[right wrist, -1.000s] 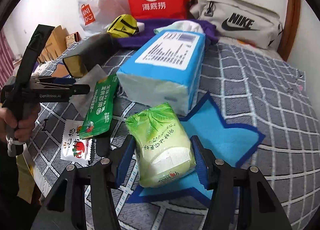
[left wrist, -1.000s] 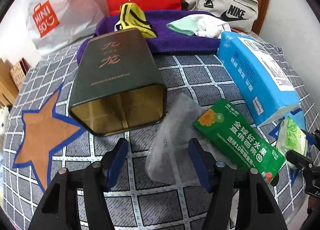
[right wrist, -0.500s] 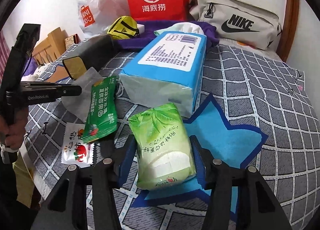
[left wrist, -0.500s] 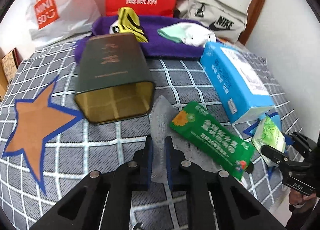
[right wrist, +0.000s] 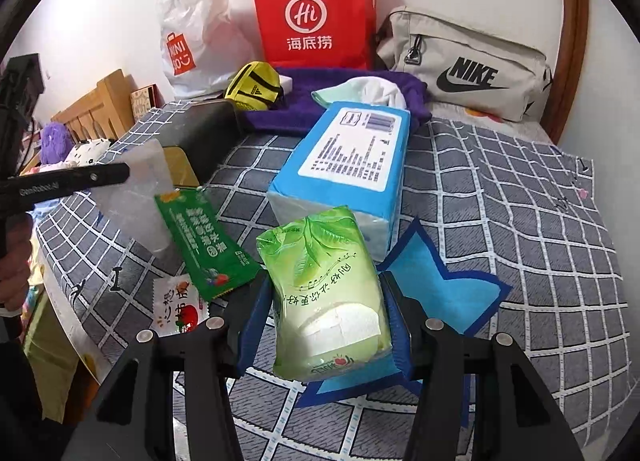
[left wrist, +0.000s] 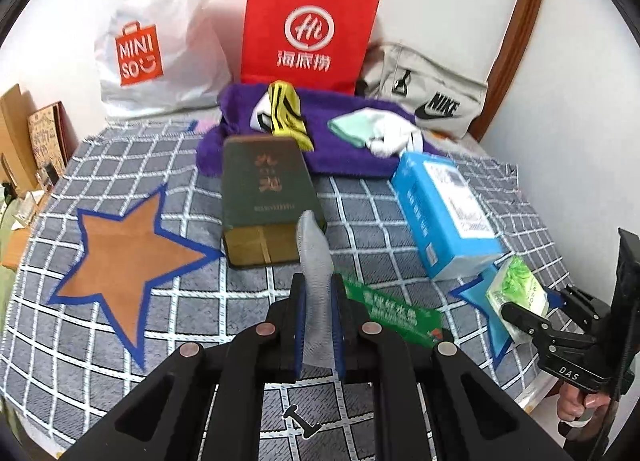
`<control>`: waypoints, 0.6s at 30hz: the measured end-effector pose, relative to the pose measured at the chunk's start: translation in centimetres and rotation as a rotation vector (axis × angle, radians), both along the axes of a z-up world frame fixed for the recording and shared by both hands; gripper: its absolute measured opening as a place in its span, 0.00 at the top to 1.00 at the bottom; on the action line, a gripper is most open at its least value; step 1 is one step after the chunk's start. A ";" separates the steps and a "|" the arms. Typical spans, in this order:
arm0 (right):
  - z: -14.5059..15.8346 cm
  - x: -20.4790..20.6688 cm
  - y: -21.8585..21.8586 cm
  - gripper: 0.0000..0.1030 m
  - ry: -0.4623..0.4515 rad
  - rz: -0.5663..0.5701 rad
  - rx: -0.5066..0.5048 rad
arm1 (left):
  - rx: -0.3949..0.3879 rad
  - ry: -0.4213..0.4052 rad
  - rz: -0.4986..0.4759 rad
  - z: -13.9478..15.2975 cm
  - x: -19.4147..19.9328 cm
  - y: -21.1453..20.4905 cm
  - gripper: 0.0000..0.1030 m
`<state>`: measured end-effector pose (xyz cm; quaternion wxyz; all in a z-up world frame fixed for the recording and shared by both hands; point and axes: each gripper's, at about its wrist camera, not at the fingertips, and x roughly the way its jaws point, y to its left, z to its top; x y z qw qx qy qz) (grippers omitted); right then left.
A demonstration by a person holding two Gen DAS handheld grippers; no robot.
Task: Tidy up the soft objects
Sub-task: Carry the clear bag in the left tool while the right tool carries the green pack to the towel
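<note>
My left gripper (left wrist: 317, 317) is shut on a grey mesh pouch (left wrist: 314, 257) and holds it lifted above the checked blanket; the pouch also shows in the right wrist view (right wrist: 136, 189). My right gripper (right wrist: 326, 317) has its jaws closed against the sides of a green tissue pack (right wrist: 324, 285), which also shows in the left wrist view (left wrist: 516, 293). A dark green tin box (left wrist: 264, 197) lies on its side ahead. A green sachet (right wrist: 200, 237) lies between the grippers. A blue tissue brick (right wrist: 348, 165) lies behind the green pack.
A purple towel (left wrist: 340, 157) at the back carries a yellow pouch (left wrist: 286, 113) and a mint-and-white cloth (left wrist: 372, 129). A red paper bag (left wrist: 308, 29), a white Miniso bag (left wrist: 148, 49) and a Nike bag (left wrist: 432, 101) stand by the wall. A small tomato sachet (right wrist: 178, 305) lies near the bed edge.
My left gripper closed on the grey mesh pouch and lifted it off the blanket. My right gripper stayed around the green tissue pack, jaws slightly tighter.
</note>
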<state>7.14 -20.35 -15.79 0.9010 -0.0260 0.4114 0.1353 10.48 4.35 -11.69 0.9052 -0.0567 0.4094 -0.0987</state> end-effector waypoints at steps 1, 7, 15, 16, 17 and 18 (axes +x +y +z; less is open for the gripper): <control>0.3 0.0 -0.1 0.49 0.000 -0.005 0.007 | 0.000 -0.006 0.004 0.4 -0.1 0.1 0.89; 2.2 0.6 -0.5 0.49 -0.004 -0.045 0.016 | -0.005 -0.032 0.027 2.4 -0.5 0.6 0.89; 4.9 1.3 -0.6 0.49 -0.043 -0.049 0.036 | -0.015 -0.070 0.034 4.6 -0.7 0.8 0.89; 5.2 1.4 -0.5 0.49 -0.049 -0.047 0.035 | -0.018 -0.071 0.034 4.8 -0.7 0.8 0.89; 5.5 1.5 -0.5 0.49 -0.053 -0.045 0.035 | -0.020 -0.075 0.032 5.1 -0.6 0.7 0.89; 5.7 1.6 -0.4 0.49 -0.056 -0.041 0.037 | -0.019 -0.077 0.033 5.2 -0.5 0.7 0.89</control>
